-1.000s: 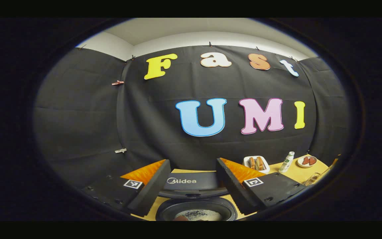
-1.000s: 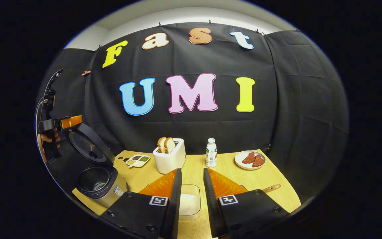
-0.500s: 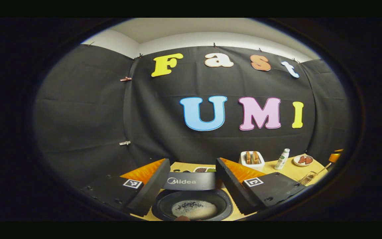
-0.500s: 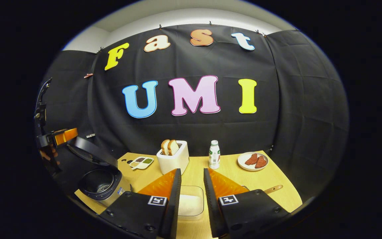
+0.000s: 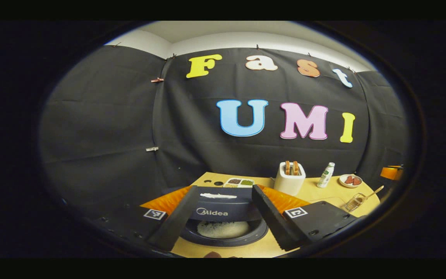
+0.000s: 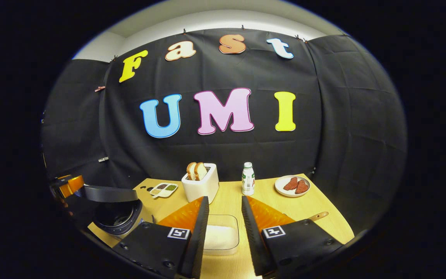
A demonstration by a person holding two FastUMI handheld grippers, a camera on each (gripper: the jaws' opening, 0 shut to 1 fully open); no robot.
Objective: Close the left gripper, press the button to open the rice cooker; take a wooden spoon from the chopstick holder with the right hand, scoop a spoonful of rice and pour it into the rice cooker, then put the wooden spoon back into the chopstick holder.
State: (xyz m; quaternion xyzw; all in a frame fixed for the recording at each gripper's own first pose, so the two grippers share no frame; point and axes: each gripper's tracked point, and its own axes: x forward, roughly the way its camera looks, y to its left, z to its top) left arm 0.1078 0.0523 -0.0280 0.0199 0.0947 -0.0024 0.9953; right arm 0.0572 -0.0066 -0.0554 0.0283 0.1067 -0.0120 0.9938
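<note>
In the left gripper view the dark rice cooker lid [image 5: 223, 205] lies nearly level between the fingers of my left gripper [image 5: 225, 188], which is open and stands over it. Under the lid's front edge the inner pot [image 5: 223, 228] holds white rice. In the right gripper view the cooker [image 6: 116, 215] sits at the table's left corner with its lid [image 6: 108, 193] almost flat. My right gripper [image 6: 225, 198] is open above a clear box of rice [image 6: 219, 236]. A wooden spoon handle [image 6: 319, 215] pokes out behind its right finger. The spoon stands in the glass holder [image 5: 356, 200].
A white toaster [image 6: 200, 184] with bread slices, a small bottle [image 6: 248, 179] and a plate of meat [image 6: 292, 186] stand along the back of the wooden table [image 6: 323, 209]. A divided dish of grains [image 6: 163, 189] lies near the cooker.
The cooker lid has swung down from upright to nearly flat, with my left gripper coming down along with it. My right gripper has stayed over the rice box.
</note>
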